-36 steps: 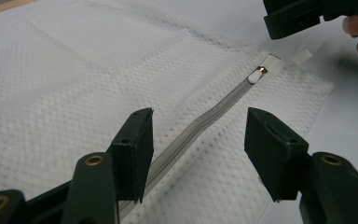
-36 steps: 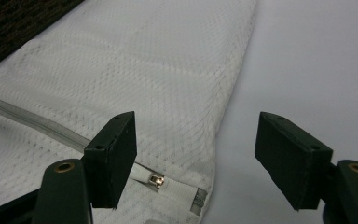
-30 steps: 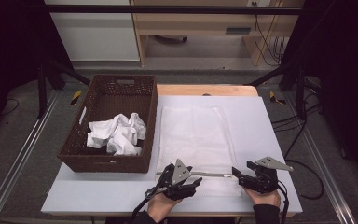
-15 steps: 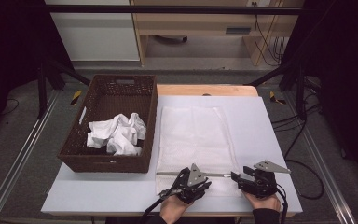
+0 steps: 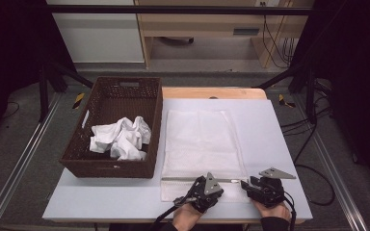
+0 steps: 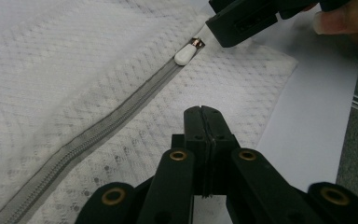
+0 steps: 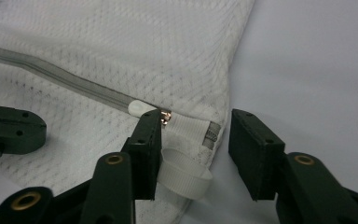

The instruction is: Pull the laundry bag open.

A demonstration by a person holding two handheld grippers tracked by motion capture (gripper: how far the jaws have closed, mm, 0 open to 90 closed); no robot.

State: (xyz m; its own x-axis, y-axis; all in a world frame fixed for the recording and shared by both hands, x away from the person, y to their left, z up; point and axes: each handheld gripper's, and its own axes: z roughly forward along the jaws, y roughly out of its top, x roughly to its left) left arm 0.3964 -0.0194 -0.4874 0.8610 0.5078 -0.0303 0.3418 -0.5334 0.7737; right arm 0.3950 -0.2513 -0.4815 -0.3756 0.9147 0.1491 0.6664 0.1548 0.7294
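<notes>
Left gripper view: the left gripper (image 6: 203, 122) has its jaws pressed together on the white mesh laundry bag (image 6: 60, 79), zipper pull (image 6: 185, 55) at 12 o'clock. The right gripper (image 7: 193, 135), jaws just narrowing, straddles the bag's zipper-end corner, not clamping.

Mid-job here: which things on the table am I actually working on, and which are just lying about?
In the job:
- mesh laundry bag
- its zipper pull at the zip's end
- left gripper, shut on the bag's mesh
- right gripper, jaws just been closing around the bag's corner, not yet pressing

Lying about:
- wicker basket
- crumpled white cloths in it
</notes>
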